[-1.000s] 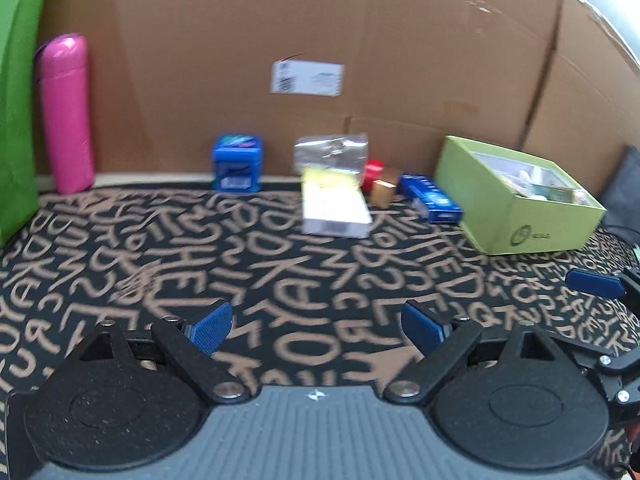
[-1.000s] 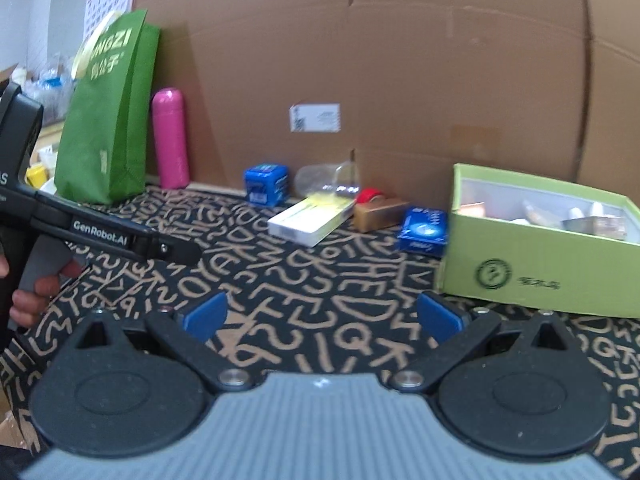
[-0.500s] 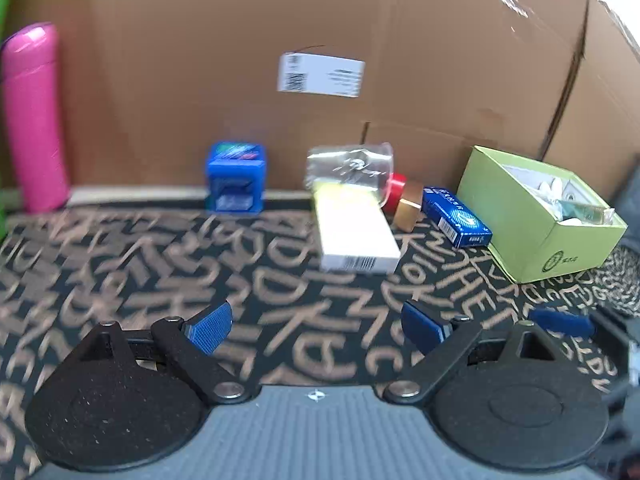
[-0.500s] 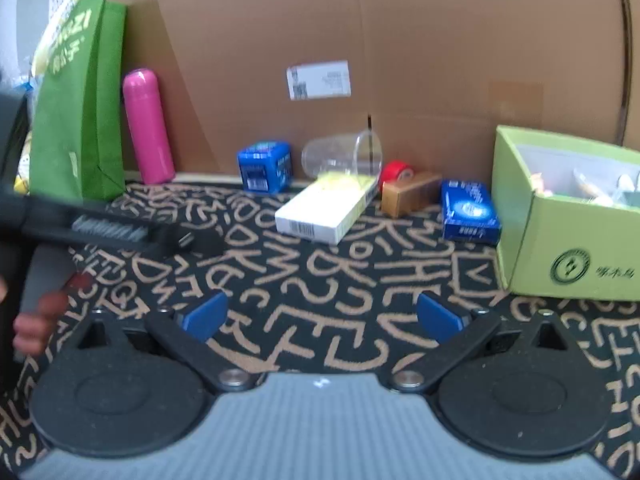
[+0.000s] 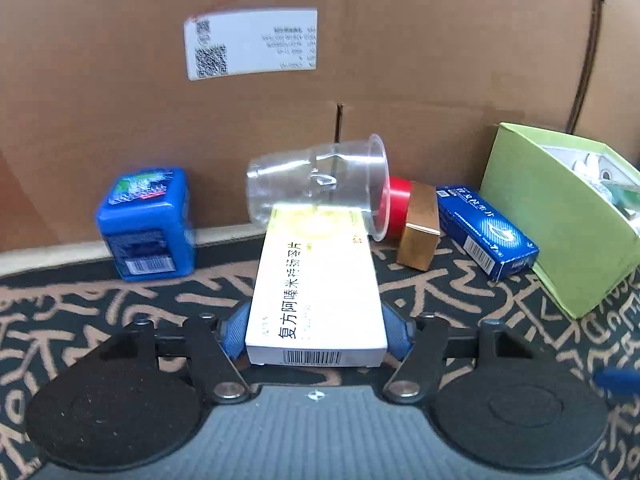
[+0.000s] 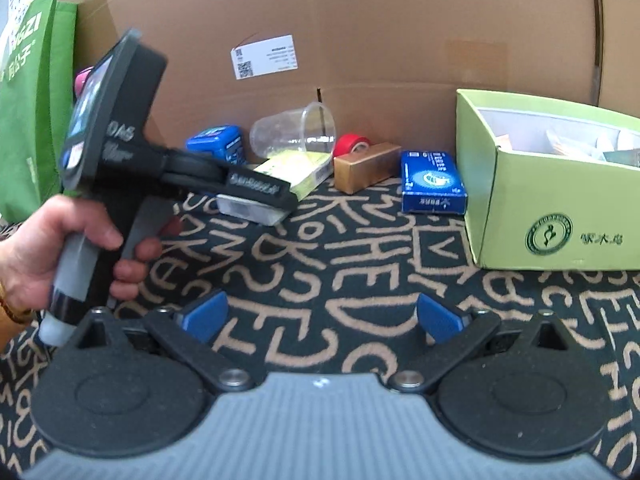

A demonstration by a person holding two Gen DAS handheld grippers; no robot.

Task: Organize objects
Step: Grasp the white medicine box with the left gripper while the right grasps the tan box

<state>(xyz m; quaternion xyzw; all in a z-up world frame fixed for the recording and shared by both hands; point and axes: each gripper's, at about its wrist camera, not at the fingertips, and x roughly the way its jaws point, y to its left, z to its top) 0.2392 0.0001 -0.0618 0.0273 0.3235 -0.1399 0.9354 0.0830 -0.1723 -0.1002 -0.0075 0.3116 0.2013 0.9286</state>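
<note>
A white and yellow medicine box (image 5: 316, 288) lies lengthwise on the lettered mat, its far end under a tipped clear plastic cup (image 5: 316, 184). My left gripper (image 5: 316, 336) straddles the box's near end. Its jaws are closing, and both blue pads touch the box's long sides. In the right wrist view a hand (image 6: 60, 248) holds the left gripper (image 6: 260, 200) over that medicine box (image 6: 304, 172). My right gripper (image 6: 320, 316) hangs open above the mat (image 6: 320, 256) with nothing between its fingers.
A blue cube container (image 5: 146, 224) stands left of the cup. To the right lie a red tape roll (image 5: 398, 204), a gold box (image 5: 420, 232), a blue flat box (image 5: 486, 232) and an open green box (image 5: 560, 216). A cardboard wall (image 5: 400, 60) closes the back; a green bag (image 6: 28, 100) stands far left.
My left gripper moved forward to the medicine box and narrowed its jaws onto it. My right gripper came closer to the mat and stayed open.
</note>
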